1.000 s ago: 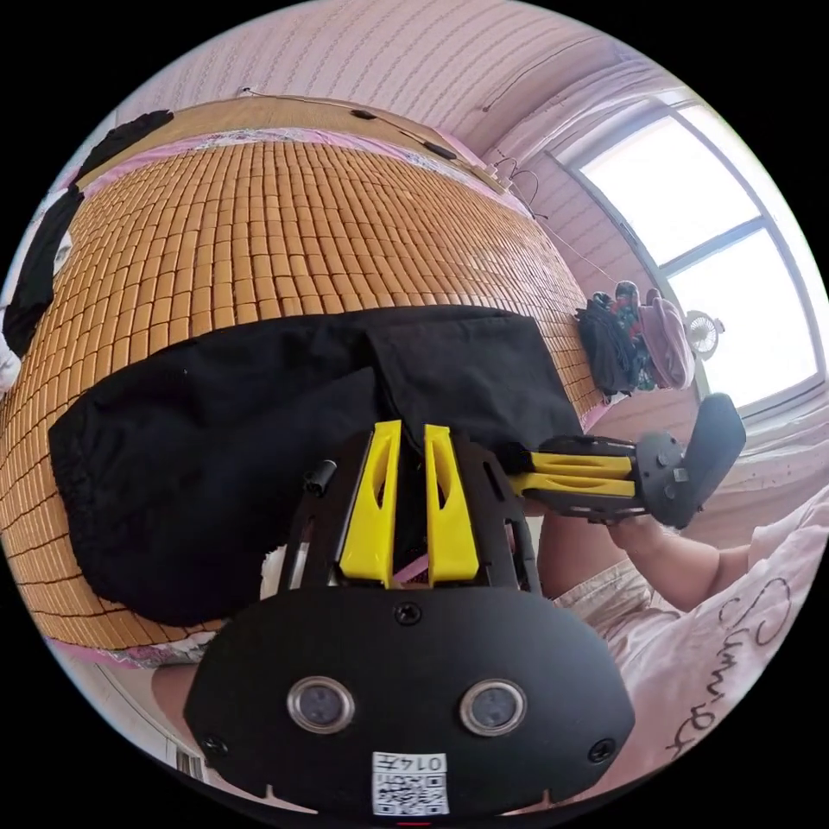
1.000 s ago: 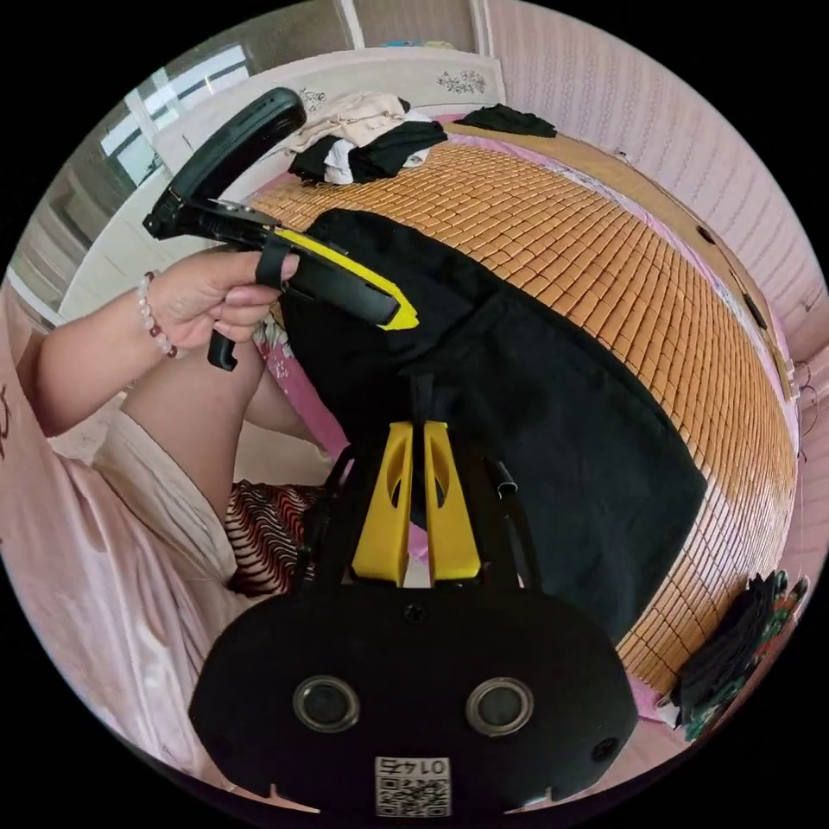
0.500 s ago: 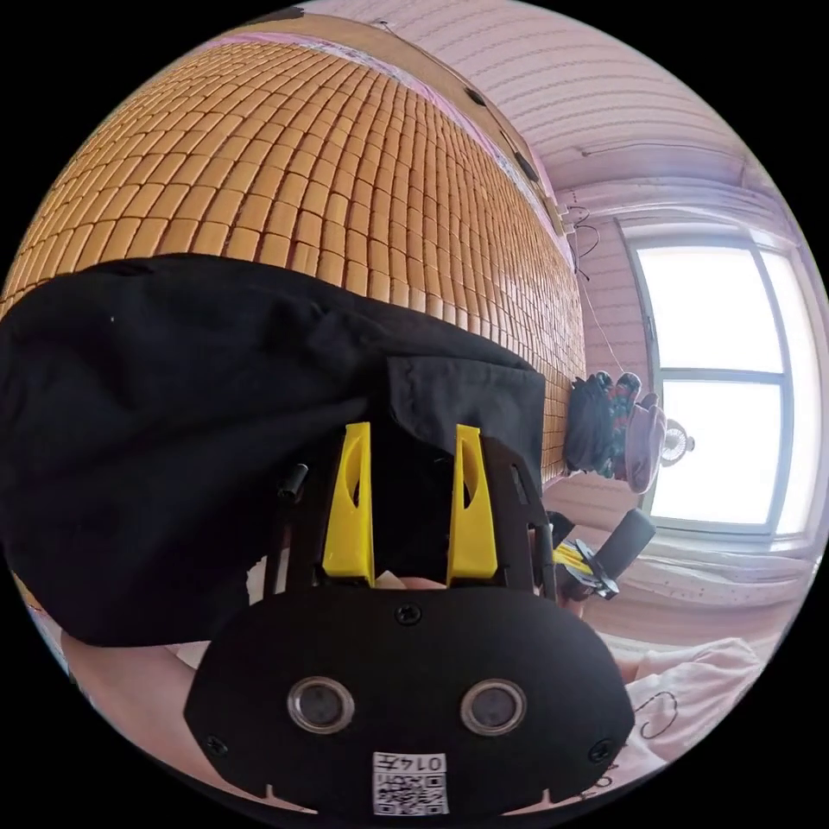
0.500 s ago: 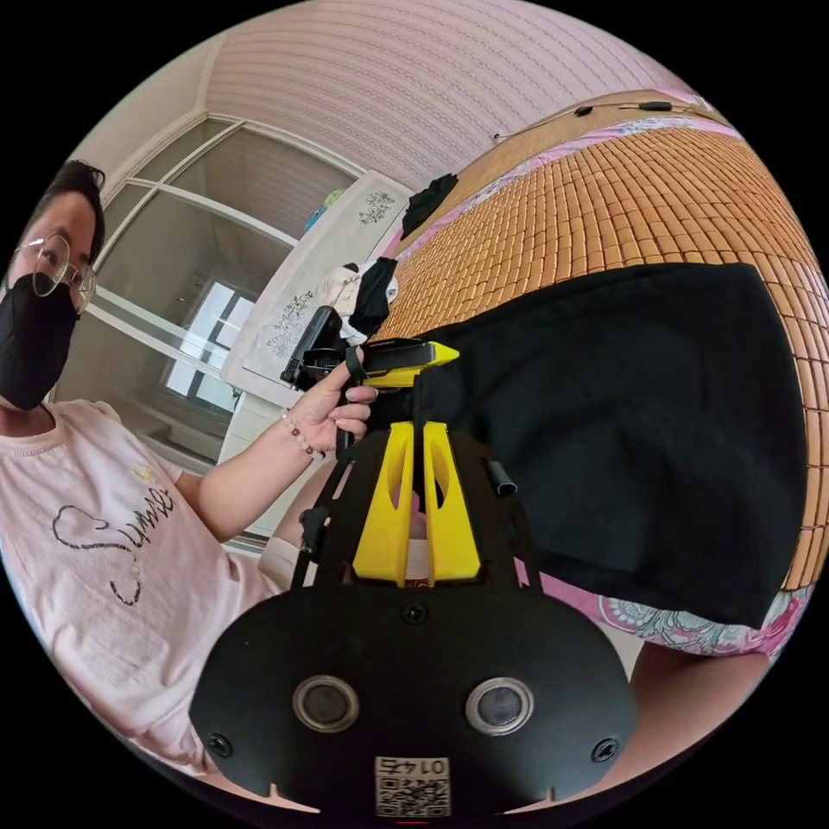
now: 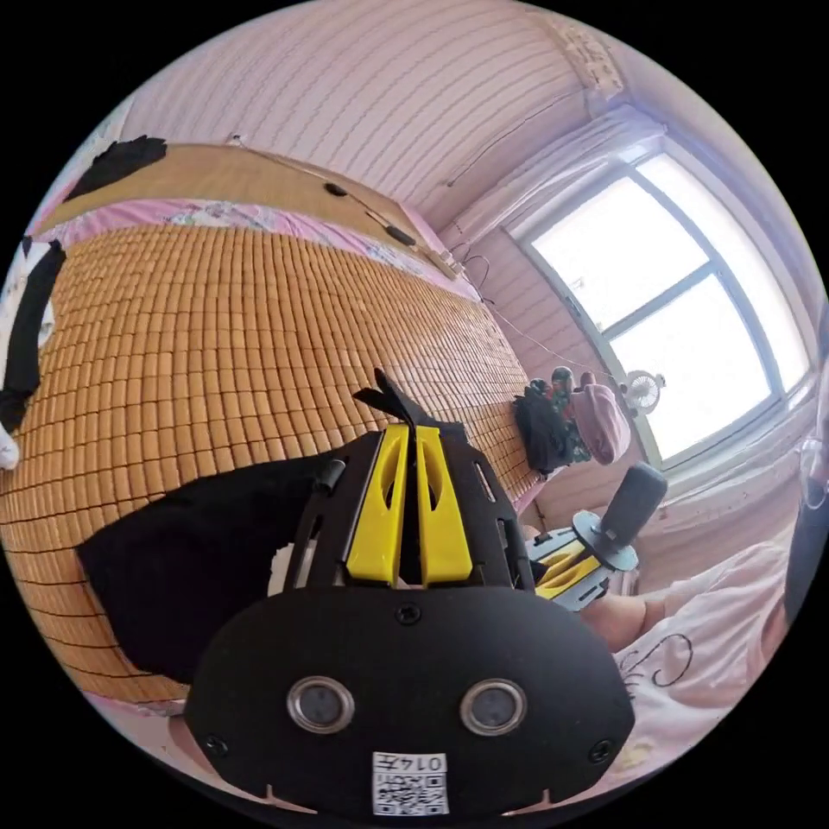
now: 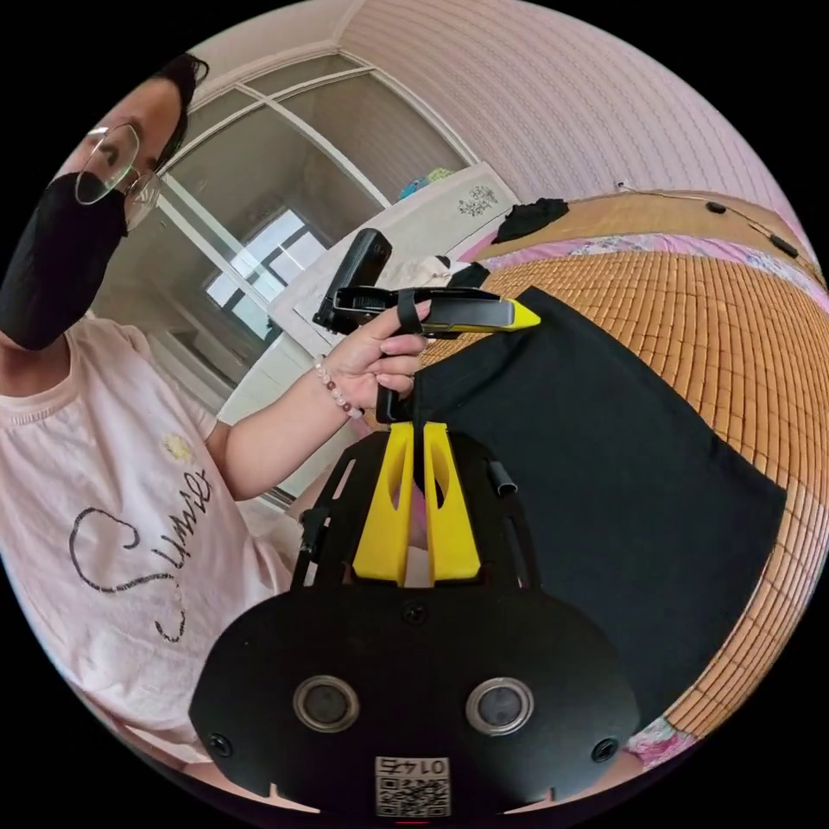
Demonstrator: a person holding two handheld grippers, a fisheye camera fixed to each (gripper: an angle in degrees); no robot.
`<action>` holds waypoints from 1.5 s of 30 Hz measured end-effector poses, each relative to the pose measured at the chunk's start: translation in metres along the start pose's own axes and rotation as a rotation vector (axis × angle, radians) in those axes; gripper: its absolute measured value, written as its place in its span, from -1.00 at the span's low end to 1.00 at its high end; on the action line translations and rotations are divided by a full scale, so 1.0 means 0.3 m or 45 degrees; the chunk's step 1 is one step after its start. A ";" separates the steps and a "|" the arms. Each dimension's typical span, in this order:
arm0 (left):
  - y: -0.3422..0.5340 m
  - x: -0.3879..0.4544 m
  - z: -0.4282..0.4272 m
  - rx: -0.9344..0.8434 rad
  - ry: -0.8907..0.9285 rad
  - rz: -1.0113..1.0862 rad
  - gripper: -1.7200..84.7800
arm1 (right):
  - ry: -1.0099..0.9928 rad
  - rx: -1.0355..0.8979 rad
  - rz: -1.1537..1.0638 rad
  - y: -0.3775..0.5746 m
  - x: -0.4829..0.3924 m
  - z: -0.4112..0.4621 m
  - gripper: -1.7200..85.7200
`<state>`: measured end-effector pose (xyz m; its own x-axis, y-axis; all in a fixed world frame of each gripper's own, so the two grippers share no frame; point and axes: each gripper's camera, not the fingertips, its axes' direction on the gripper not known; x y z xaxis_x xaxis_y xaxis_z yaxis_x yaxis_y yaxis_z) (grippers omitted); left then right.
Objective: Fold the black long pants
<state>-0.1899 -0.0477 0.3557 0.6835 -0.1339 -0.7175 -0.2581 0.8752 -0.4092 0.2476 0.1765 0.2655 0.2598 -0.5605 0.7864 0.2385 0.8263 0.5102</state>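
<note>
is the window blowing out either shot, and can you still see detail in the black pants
Left gripper view: the bright window is blown out to white, and the black long pants read as a flat dark mass with no weave. Right gripper view: light is softer, the pants show faint folds; fisheye distortion bends the orange bamboo mat.

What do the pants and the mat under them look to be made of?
The pants look like thin matte black woven cloth: they drape in soft folds without shine. The mat looks like small bamboo or wood tiles strung together, orange-brown with a slight gloss; which of the two I cannot tell.
</note>
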 end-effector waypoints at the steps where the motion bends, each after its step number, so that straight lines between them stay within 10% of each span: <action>1: 0.020 -0.022 -0.084 0.025 -0.094 0.001 -0.98 | -0.080 -0.035 -0.076 -0.081 -0.031 0.082 -0.92; 8: 0.288 -0.389 -0.238 -0.219 -0.878 -0.348 -0.85 | -0.190 -0.399 -0.129 -0.255 -0.079 0.812 -0.84; 25: 0.551 -0.066 0.073 -0.210 -0.268 -0.063 -0.90 | 0.932 -0.831 0.243 0.163 0.160 0.655 -0.97; 45: 0.738 0.189 0.462 -0.414 -0.406 0.355 -0.98 | 0.984 -0.686 0.372 -0.335 0.640 0.829 -0.97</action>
<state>-0.1136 0.2029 0.3024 0.7192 0.2757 -0.6377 -0.6234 0.6612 -0.4172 0.0407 -0.0006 0.4517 0.8706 -0.3783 0.3145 0.4121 0.9100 -0.0461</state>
